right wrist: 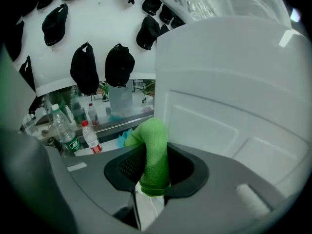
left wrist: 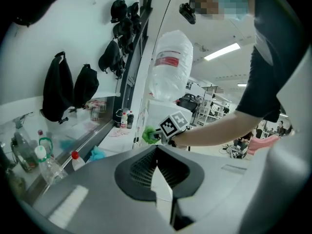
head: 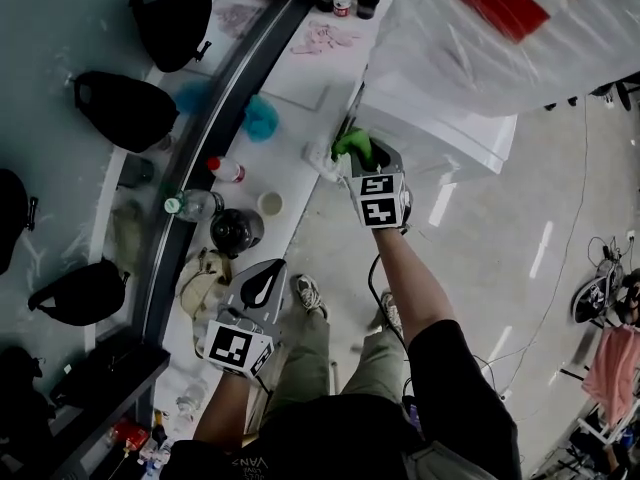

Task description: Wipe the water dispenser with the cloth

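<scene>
The left tool [head: 262, 286] hangs low over the edge of the desk [head: 300, 93]. Its ribbed dark pads are pressed together with nothing between them, so it has no part in the work. On the desk lie a clear plastic bottle with a red cap [head: 227, 169] and a crumpled blue rag [head: 262, 118]. Soft black bags [head: 170, 23] hang on the white wall beyond.

Further right, the right tool [head: 366, 158] is clamped on the green cloth [right wrist: 155, 152]. The cloth is a fuzzy, towel-like fabric rolled into a thick wad that stands up out of the jaws and folds over at its tip. That tip sits at the left corner of the water dispenser [right wrist: 234, 106], touching it or just beside it; the views do not settle which.

The dispenser is a smooth, hard white plastic cabinet with shallow recessed panels. It carries an upturned water jug [left wrist: 170, 62] wrapped in crinkled clear film.

The step in hand appears to be the wiping itself, at or near its start on the upper front. The next move probably calls for pressing the wad flat to the panel and drawing it across. The grip should stay firm, since the soft roll could slip or bend away on slick plastic.
</scene>
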`<state>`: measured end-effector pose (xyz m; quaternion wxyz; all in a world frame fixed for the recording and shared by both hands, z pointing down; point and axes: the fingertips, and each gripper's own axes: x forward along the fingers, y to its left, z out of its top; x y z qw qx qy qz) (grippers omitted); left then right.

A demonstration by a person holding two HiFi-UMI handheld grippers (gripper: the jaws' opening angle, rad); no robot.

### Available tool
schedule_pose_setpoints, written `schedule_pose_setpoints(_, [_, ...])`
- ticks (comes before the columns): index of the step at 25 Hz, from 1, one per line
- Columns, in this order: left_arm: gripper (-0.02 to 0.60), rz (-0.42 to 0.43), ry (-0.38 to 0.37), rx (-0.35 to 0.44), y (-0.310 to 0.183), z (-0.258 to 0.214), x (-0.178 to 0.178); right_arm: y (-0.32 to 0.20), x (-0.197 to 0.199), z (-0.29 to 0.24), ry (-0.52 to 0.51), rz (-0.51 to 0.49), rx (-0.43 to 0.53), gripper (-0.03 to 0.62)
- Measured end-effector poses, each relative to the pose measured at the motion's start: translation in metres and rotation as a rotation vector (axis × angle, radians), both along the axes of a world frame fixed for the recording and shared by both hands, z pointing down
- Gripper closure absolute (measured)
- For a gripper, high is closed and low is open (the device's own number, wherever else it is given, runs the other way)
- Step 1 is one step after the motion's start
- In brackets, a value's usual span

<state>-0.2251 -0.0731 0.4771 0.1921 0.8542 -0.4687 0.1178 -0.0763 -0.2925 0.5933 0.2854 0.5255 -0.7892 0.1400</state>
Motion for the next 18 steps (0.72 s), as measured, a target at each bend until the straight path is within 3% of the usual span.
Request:
schedule_pose_setpoints(5, [0.580,0.013,0.010,-0.002,0.003,-0.001,0.018,0.019,0.047,0.007,0.038,0.036,-0.029,0.479])
schedule_pose_setpoints(13, [0.580,0.061,0.039,0.004,0.004,-0.001,0.080,0.061,0.151,0.019,0.095,0.116,-0.083,0.479])
schedule_pose_setpoints(18, [0.580,0.093,0.051,-0.001,0.009,0.001,0.115,0.080,0.194,0.019,0.116,0.135,-0.086,0.479])
